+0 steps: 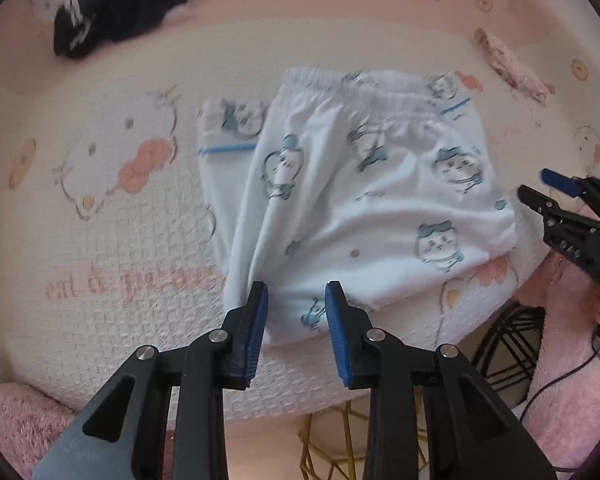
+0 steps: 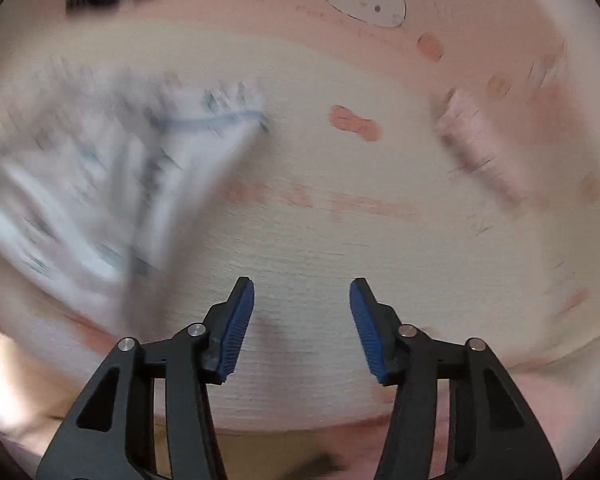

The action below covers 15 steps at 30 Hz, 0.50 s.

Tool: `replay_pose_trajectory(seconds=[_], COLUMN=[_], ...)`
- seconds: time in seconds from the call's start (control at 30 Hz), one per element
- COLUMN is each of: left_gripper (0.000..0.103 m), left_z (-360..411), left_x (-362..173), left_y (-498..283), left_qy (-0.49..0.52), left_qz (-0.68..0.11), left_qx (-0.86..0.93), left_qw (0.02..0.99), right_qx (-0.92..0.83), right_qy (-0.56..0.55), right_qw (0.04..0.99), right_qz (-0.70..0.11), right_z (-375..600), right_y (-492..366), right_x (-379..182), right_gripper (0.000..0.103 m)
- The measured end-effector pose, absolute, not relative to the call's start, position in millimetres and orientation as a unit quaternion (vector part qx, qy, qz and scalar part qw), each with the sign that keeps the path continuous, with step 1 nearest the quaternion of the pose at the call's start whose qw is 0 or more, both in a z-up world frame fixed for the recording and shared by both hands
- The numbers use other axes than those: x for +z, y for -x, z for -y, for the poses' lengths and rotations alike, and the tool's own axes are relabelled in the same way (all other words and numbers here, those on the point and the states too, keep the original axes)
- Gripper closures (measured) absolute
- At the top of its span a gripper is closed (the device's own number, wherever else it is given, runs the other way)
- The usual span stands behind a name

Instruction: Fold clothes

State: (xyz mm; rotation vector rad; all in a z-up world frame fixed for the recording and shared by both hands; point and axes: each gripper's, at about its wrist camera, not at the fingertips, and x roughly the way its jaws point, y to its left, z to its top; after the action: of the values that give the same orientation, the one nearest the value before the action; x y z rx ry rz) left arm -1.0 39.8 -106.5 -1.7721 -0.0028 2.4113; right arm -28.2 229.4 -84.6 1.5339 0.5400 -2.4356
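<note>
A pair of white children's shorts (image 1: pixel 364 200) with small blue cartoon figures lay folded on the desk (image 1: pixel 112 216), which was covered by a cream and pink cloth printed with cat faces and bows. In the left wrist view the elastic waistband was at the far side, and one part with a blue stripe stuck out to the left from under the top layer. The near edge of the shorts reached down to the left hand-held gripper (image 1: pixel 296 300).

The left hand-held gripper pointed steeply down at this near edge. Its blue pads (image 1: pixel 336 320) stood partly apart. The white fabric was seen between and behind the tips, but the pads did not press on it, so it held nothing.

The right hand-held gripper (image 2: pixel 302 300) was also partly open and empty, with only the bare cloth of the desk between its fingers. In its own view the shorts were a blurred white shape at the left. In the left wrist view this gripper (image 1: pixel 540 192) appeared at the right edge, just beside the right side of the shorts, and whether it touched them could not be told.

A black garment (image 1: pixel 116 16) with white stripes lay at the far left of the desk, well apart from the shorts. A small pinkish rolled piece of cloth (image 1: pixel 508 64) lay at the far right.
</note>
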Motion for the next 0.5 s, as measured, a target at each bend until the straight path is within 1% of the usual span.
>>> replay_pose_trajectory(seconds=[0.07,0.13,0.17,0.27,0.3,0.33,0.37,0.43,0.5], left_gripper=[0.069,0.066,0.065,0.06,0.046,0.031,0.027,0.026,0.023], left_z=[-55,-73,-81,-88,-88,-85,-81,-67,-52], left_x=[-106,-109,-115,-122,-122,-123,-123,-126,-128], left_y=[1,5,8,8,6,4,2,-2,-4], left_qy=[0.579,0.572,0.577,0.584,0.585,0.593,0.601,0.619,0.633], left_qz=[-0.012,-0.025,-0.033,-0.068,-0.082,-0.101,-0.119,-0.136,-0.144], left_qx=[0.81,0.812,0.808,0.801,0.798,0.792,0.784,0.769,0.759], left_qw=[0.089,0.11,0.114,0.115,0.115,0.107,0.1,0.08,0.052], right_qx=[-0.842,-0.844,-0.838,-0.806,-0.8,-0.795,-0.797,-0.799,-0.801], right_qy=[-0.502,-0.482,-0.482,-0.507,-0.508,-0.509,-0.511,-0.524,-0.543], right_qw=[0.132,0.174,0.2,0.242,0.234,0.226,0.22,0.2,0.176], right_qz=[-0.149,-0.155,-0.158,-0.186,-0.216,-0.238,-0.235,-0.218,-0.179], right_z=[-240,-268,-258,-234,-229,-226,-232,-248,-267], right_y=[25,3,4,-5,-12,-17,-14,-6,4], right_x=[-69,-47,-42,-69,-78,-84,-84,-84,-86], right_gripper=[0.053,0.052,0.052,0.053,0.053,0.049,0.044,0.044,0.041])
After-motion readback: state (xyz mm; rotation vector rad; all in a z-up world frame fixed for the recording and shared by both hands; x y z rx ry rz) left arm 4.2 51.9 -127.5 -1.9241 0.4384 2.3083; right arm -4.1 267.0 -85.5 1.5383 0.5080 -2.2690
